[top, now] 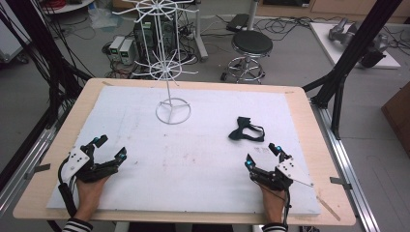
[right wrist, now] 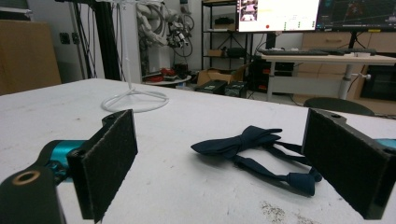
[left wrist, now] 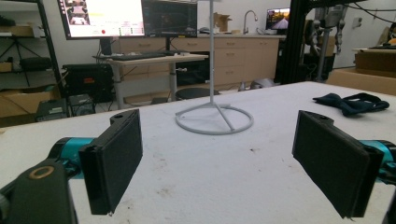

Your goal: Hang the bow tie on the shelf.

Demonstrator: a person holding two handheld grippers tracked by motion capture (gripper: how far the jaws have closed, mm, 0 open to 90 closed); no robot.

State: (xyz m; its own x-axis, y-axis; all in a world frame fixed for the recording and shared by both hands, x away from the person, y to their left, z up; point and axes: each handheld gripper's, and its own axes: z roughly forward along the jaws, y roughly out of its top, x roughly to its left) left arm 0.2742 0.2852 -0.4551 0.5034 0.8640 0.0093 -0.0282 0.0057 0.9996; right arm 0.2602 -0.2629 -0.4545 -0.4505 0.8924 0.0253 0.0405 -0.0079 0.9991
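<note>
Right now I hold both tools low near my edge of the tabletop, each spread wide and gripping nothing. My right tool sits just short of the dark bow tie, which lies ahead of it, long axis running roughly side to side across its jaws, strap trailing right. My left tool is well apart from it. I judge the white wire stand, farther back, the likely destination. No containers present.
</note>
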